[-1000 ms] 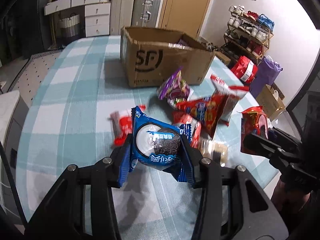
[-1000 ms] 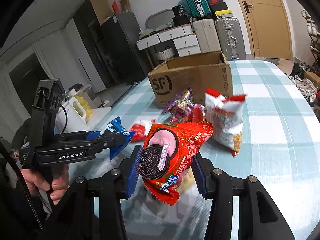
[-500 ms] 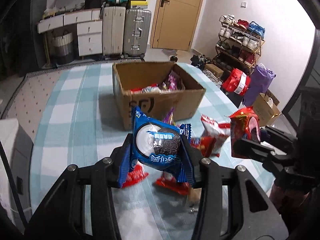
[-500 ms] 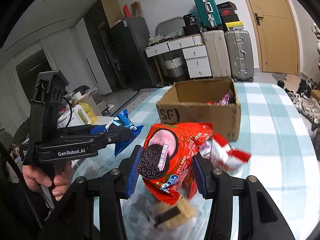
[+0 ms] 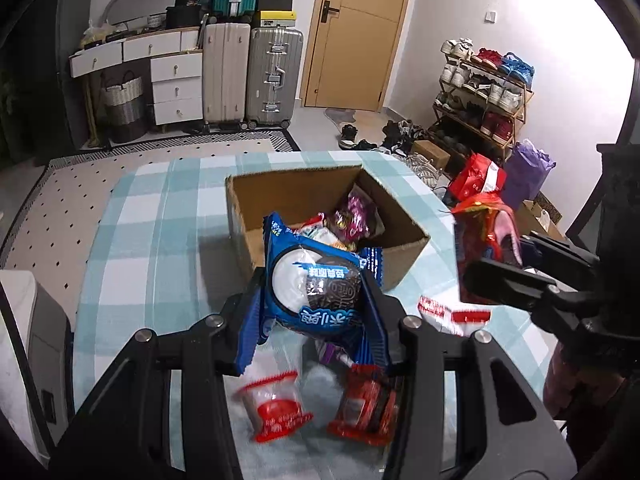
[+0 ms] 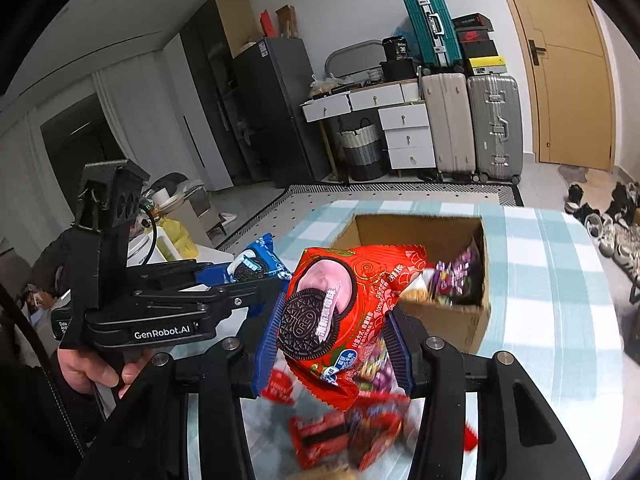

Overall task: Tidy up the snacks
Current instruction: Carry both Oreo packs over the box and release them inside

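My left gripper (image 5: 314, 312) is shut on a blue Oreo pack (image 5: 316, 284) and holds it in the air just short of the near wall of the open cardboard box (image 5: 256, 216). My right gripper (image 6: 334, 336) is shut on a red Oreo pack (image 6: 340, 312), also raised near the box (image 6: 440, 316). The box holds several snack packs, one purple (image 5: 358, 216). The right gripper's red pack shows at the right of the left wrist view (image 5: 486, 240); the blue pack shows in the right wrist view (image 6: 256, 266).
Loose snacks lie on the checked tablecloth (image 5: 160, 240) below the grippers: a clear pack with red trim (image 5: 274, 408), a red pack (image 5: 366, 404), a red-and-white bag (image 5: 452, 312). Suitcases (image 5: 272, 76), drawers and a shoe rack (image 5: 484, 92) stand beyond the table.
Both grippers have risen and moved forward toward the box with their packs still held. The box's inside has come into view and the loose snacks now lie below and behind the fingertips.
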Demonstrator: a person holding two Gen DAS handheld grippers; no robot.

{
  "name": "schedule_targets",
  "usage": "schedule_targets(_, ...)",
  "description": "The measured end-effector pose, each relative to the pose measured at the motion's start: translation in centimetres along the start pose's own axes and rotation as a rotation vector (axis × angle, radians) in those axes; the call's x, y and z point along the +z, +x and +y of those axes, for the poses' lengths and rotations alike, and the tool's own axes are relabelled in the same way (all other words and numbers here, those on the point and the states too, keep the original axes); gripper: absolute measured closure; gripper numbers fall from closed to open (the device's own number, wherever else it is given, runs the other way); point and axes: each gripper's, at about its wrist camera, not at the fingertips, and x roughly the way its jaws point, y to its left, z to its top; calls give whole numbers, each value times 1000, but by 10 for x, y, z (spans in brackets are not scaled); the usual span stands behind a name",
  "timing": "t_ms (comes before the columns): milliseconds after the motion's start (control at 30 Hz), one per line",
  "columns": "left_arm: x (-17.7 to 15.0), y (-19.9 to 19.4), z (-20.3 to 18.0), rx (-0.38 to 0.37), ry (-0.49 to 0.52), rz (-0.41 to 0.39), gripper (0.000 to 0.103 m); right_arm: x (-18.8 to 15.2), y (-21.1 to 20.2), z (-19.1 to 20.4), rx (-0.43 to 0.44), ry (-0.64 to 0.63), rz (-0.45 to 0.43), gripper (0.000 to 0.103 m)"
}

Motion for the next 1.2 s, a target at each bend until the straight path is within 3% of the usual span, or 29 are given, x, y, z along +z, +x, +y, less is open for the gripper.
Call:
schedule_targets(600,81,76,9,-23,-5,58,61,63,55,-54,1,33,27,55)
schedule_targets(1133,90,165,25,-49,-5,150,61,66,121,-103,-19,72,124,55)
schedule_targets(1200,90,174,26,-63,-16,172,60,63,127,-106,-18,67,134,50)
